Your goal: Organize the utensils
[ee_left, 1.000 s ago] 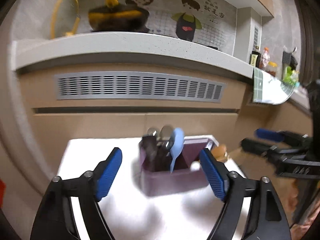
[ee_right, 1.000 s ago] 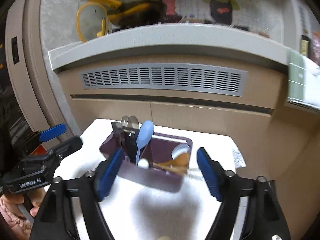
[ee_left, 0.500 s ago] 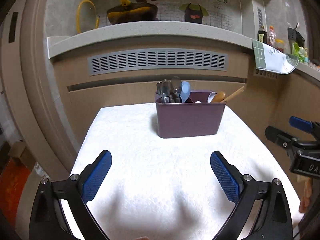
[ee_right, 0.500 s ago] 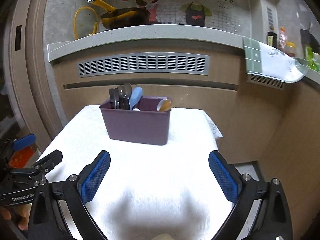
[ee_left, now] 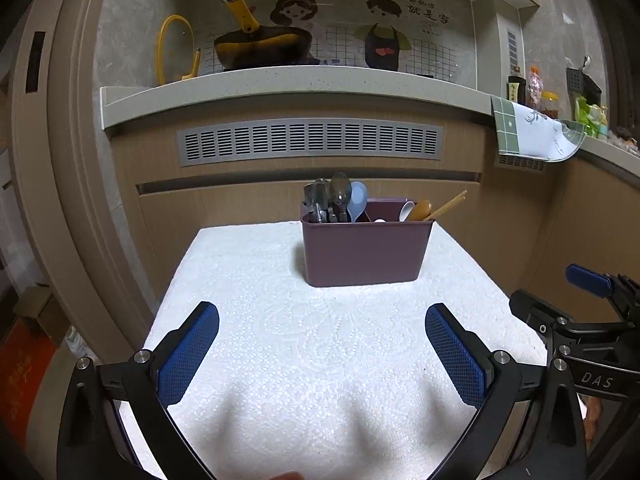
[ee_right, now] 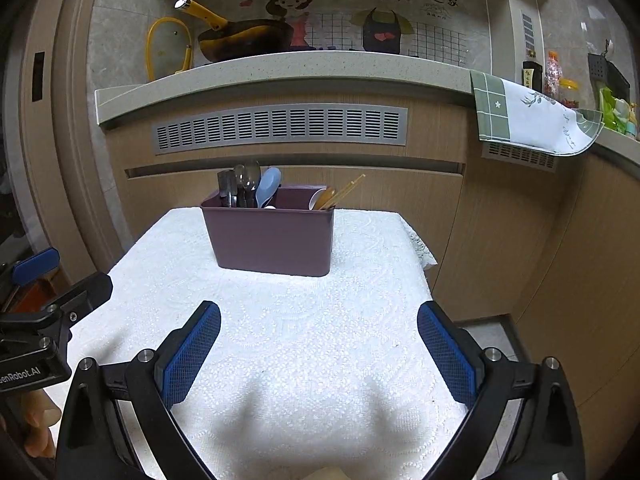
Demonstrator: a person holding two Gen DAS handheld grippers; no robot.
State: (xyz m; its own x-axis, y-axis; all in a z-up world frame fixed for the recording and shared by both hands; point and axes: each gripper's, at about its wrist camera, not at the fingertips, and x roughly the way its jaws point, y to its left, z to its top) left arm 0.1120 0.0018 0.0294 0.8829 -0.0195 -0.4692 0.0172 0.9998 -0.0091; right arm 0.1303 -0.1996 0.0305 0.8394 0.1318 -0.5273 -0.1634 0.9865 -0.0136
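The left gripper [ee_left: 322, 354] hangs low over the near part of the white embossed cloth [ee_left: 320, 360], its two blue pads spread wide and with nothing between them. The right gripper [ee_right: 318, 350] is in the same condition: wide open, empty, above the cloth.

Straight ahead of both grippers, well apart from the fingertips, stands the purple utensil caddy [ee_left: 365, 250] on the far part of the cloth, close to the brown cabinet front [ee_left: 240, 200]. From the left gripper it lies ahead and a little to the right; from the right gripper, ahead and a little to the left.

The caddy seems divided in compartments, and the sorting looks deliberate. In the left end stand the metal spoons and other metal pieces [ee_left: 329, 200] upright, with a light blue spoon [ee_left: 357, 200] leaning just beside them. In the right end lie a white spoon [ee_left: 407, 211], a wooden spoon [ee_left: 421, 210] and the chopsticks [ee_left: 448, 205], tilted outward to the right, probably because they rest on the rim.

No utensil lies loose on the cloth, so the task appears finished or nearly so, and the open, distant grippers fit with this.
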